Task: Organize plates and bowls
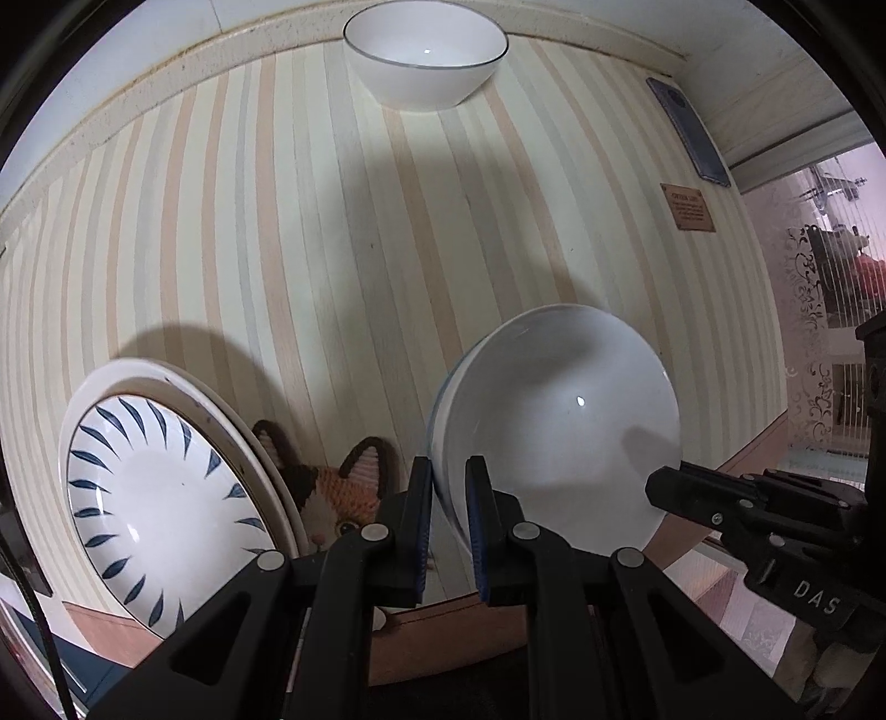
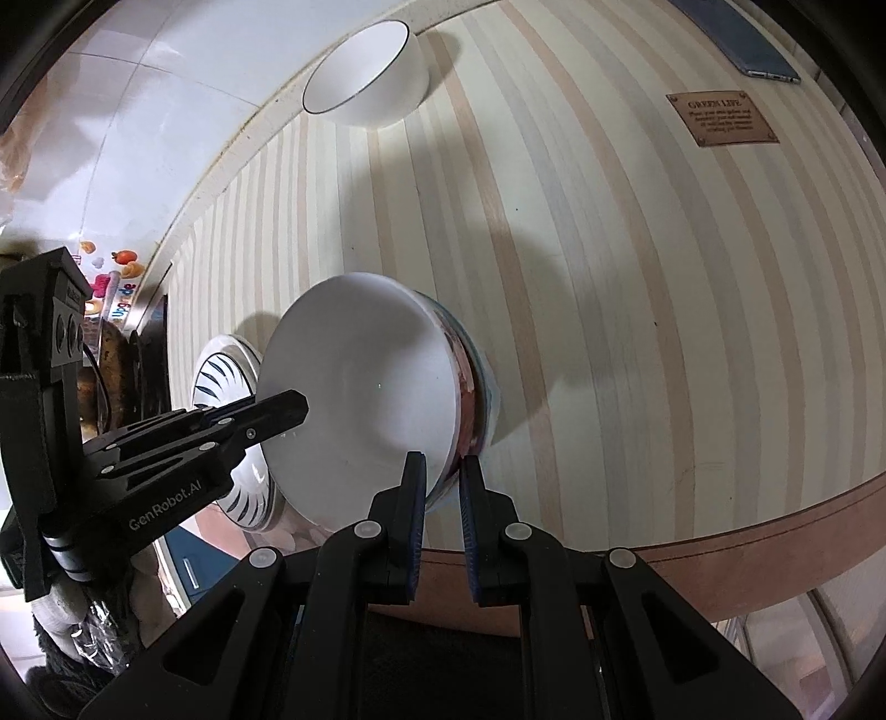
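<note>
Both grippers hold one white bowl by its rim, from opposite sides. The left gripper has its jaws clamped on the bowl's left rim; the right gripper has its jaws clamped on the right rim. In the right wrist view the held bowl shows a white inside that looks empty, and a band of dark red and blue pattern on its outer wall. Each gripper also shows in the other's view: the right gripper reaches the bowl's far rim, and so does the left gripper.

The bowl is over the near part of the striped bench, close to the near edge. Whether it touches the bench cannot be told.

Just left of it, by the near left corner, is a plate with dark blue strokes round its white middle, nothing on it; it seems to sit in a second pale plate whose rim shows round it. Between plate and bowl lies a knitted cat mat, partly hidden by the jaws.

A second bowl, white with a thin dark rim line, is empty and stands at the far edge, well apart. A phone lies by the far right corner, with a brown label near it on the right edge.

The middle of the bench, between the held bowl and the far bowl, is open striped cloth.
</note>
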Tool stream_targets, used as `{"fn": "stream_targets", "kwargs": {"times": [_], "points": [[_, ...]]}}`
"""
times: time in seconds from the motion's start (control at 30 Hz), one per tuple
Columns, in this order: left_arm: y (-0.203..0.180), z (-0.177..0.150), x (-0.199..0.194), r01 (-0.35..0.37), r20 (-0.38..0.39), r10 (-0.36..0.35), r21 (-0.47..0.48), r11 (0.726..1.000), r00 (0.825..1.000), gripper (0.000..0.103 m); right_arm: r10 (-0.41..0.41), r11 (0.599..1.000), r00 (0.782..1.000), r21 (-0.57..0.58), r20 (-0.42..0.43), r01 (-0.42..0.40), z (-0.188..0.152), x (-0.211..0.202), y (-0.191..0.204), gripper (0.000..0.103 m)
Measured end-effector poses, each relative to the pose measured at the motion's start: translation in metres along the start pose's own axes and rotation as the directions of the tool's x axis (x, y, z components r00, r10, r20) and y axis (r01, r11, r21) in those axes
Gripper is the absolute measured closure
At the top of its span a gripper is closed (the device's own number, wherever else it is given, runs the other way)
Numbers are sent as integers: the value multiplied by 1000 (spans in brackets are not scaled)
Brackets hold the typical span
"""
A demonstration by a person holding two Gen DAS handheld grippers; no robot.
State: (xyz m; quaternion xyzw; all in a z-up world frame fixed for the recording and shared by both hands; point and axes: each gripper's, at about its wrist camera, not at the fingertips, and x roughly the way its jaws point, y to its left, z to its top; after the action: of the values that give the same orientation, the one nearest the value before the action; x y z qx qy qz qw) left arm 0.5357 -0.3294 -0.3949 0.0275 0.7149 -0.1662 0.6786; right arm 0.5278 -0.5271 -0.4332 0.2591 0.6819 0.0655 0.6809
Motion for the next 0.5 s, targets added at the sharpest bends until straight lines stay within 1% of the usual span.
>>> {"fn": "stream_targets", "kwargs": {"times": [0.13,0.17,0.2,0.23,0.27,0.33,0.43,0.5], "points": [[4,0,-13,24,6,-24,-23,999,1000,92,0,1000,1000,6,-26,0,6,1,0,89],[5,2,-23,28,25,-27,-22,999,999,92,5,1000,999,8,-33,-4,6,0,1,88],[6,4,-33,17,49,-16,-21,1000,999,92,13,1000,999,5,-51,-12,8,-3,3,88],[7,7,-40,6,63,-5,-21,1000,998,92,16,1000,999,0,-51,-16,10,-9,4,88],[10,14,-52,-16,86,18,-27,1000,996,92,13,1000,999,-12,-44,-14,12,-17,6,88],[17,30,-65,-34,112,39,-45,998,993,91,3,999,999,-43,-42,-5,21,-31,12,88],[36,68,-73,-50,133,64,-102,994,989,91,-13,996,1000,-93,0,13,46,-53,25,88],[54,101,-73,-40,132,60,-150,988,989,91,-21,993,1000,-115,23,24,69,-61,32,83]]}}
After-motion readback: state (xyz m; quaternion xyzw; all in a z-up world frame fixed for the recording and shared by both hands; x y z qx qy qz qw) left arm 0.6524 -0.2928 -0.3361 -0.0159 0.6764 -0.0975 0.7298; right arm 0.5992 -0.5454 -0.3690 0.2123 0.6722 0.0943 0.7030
